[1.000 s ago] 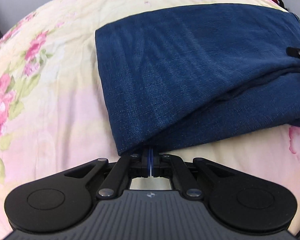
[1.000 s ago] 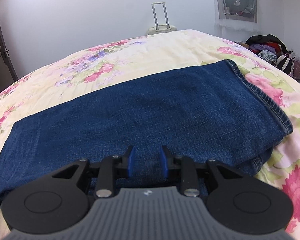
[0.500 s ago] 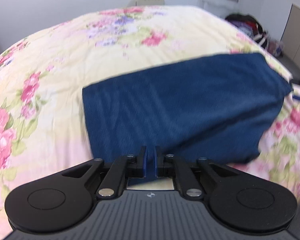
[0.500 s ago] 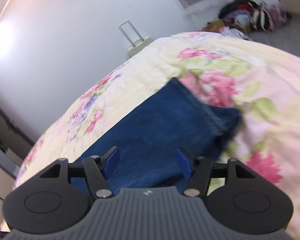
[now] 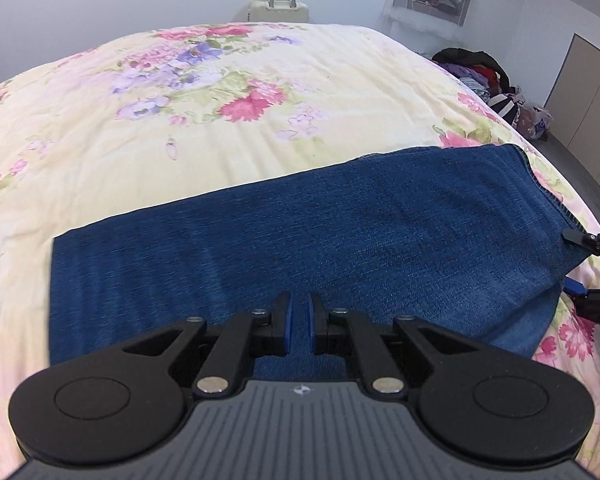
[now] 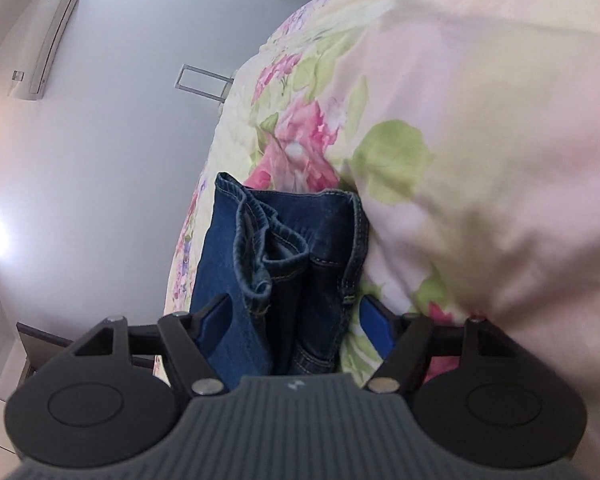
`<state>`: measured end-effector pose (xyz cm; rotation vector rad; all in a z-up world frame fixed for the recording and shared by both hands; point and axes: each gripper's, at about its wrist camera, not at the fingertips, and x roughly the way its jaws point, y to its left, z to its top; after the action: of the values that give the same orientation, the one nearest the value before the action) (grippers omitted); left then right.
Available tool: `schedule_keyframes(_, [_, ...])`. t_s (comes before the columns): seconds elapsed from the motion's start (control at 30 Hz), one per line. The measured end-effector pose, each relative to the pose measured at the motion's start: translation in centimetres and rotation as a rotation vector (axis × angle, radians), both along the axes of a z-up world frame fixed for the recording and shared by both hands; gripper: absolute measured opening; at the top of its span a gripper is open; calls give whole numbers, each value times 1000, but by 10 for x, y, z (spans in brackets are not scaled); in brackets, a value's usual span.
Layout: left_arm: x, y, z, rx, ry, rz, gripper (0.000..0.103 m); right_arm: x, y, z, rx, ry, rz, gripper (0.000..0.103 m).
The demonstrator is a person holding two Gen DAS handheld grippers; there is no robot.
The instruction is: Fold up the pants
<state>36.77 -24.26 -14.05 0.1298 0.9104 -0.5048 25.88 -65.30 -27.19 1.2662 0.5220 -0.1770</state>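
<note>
Blue denim pants lie folded lengthwise across the floral bed cover. My left gripper hovers over the near edge of the pants, its jaws a narrow gap apart with nothing between them. My right gripper is rolled on its side at the hem end, wide open, with the stacked leg hems lying between its blue pads, not clamped. It also shows in the left wrist view at the far right, at the hem.
A cream suitcase stands against the white wall behind the bed. A pile of clothes and bags lies on the floor to the right, beside a cabinet. An air conditioner hangs on the wall.
My left gripper let go of the pants' edge and rose above it. My right gripper opened wide, swung to the hem end and rolled sideways around the hems.
</note>
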Motion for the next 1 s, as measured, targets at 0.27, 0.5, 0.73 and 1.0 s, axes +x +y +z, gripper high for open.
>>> schedule_keyframes(0.27, [38, -23, -27, -17, 3, -21, 9, 15, -5, -14, -5, -55, -34, 32])
schedule_keyframes(0.5, [72, -53, -29, -10, -60, -55, 9, 10, 6, 17, -156, -74, -4, 22])
schedule_keyframes(0.73, [88, -65, -45, 18, -25, -56, 8, 15, 20, 46, -284, -78, 27, 19])
schedule_keyframes(1.0, [31, -52, -33, -23, 28, -84, 8, 15, 26, 74, -333, -55, 46, 17])
